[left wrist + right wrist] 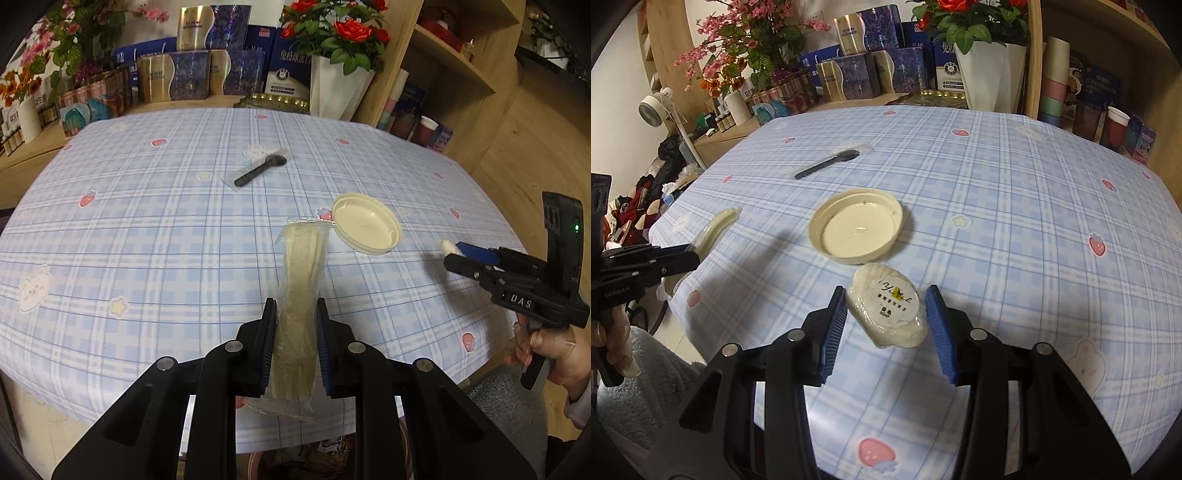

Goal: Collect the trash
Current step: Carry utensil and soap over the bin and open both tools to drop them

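Left gripper [295,328] jaws pinched on wrapped cream cutlery pack [301,291], held above tabletop [147,229] near edge. Right gripper [888,325] jaws clamped on wrapped soap puck [888,314], also near edge. Cream lid [857,230] at tabletop centre; wrapped black spoon [827,164] lies twd far edge.

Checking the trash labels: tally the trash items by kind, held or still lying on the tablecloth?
Wrapped cream cutlery pack, in the left gripper: 1
Wrapped round soap, in the right gripper: 1
Cream plastic lid, on the tablecloth: 1
Wrapped black spoon, on the tablecloth: 1
Total: 4
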